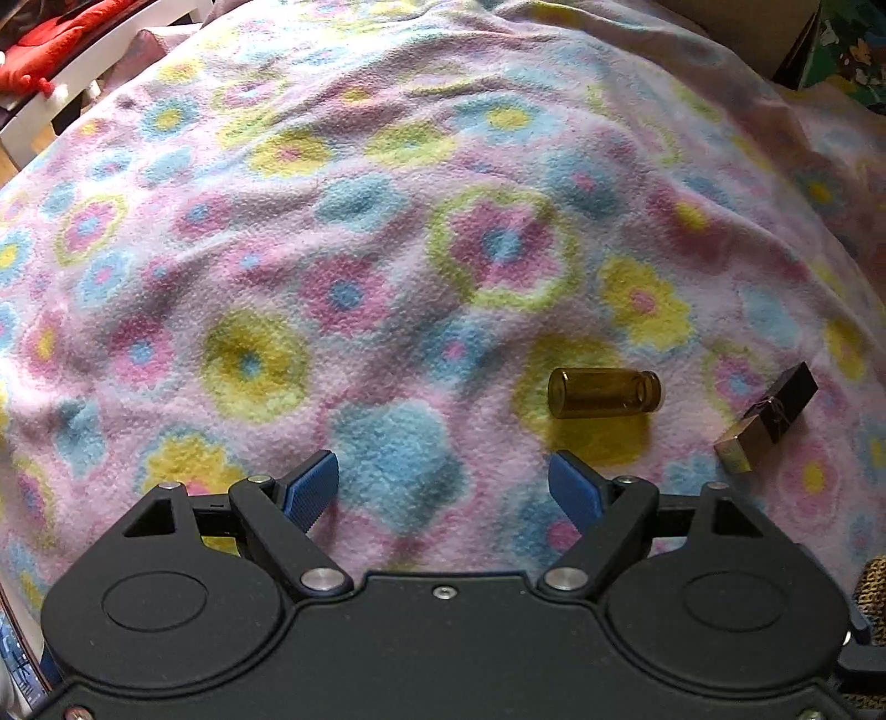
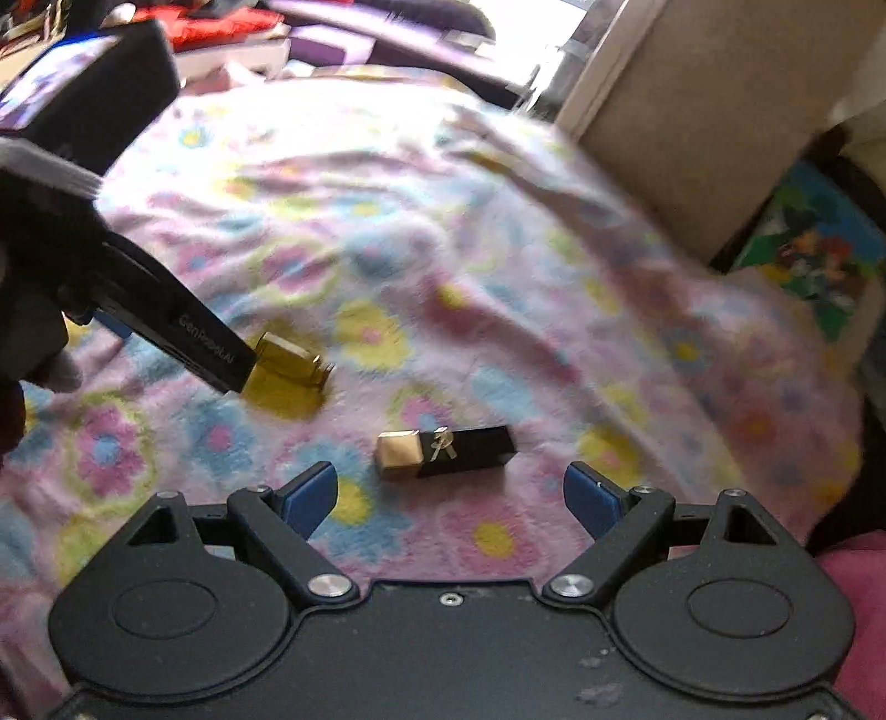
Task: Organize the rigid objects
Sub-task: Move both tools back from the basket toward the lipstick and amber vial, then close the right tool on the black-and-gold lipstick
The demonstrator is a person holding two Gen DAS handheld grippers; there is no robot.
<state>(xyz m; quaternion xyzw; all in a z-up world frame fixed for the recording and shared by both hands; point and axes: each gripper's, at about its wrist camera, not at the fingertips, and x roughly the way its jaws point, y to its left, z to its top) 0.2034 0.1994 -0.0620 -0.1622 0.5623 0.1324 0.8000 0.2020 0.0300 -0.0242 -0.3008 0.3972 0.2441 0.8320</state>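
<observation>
A small amber glass bottle (image 1: 603,392) lies on its side on the flowered fleece blanket (image 1: 387,221), just ahead and right of my left gripper (image 1: 443,482), which is open and holds nothing. Right of the bottle lies a black and gold lipstick case (image 1: 767,425). In the right wrist view the same lipstick case (image 2: 446,453) lies just ahead of my open, empty right gripper (image 2: 451,493), between the lines of its fingers. The amber bottle (image 2: 290,363) is further left, partly hidden by the left gripper's body (image 2: 166,321).
The blanket (image 2: 498,249) is rumpled and covers a bed. A beige box or furniture side (image 2: 692,122) and a colourful printed item (image 2: 819,255) stand at the right. Red cloth (image 1: 50,44) and a white frame (image 1: 83,83) are at the far left.
</observation>
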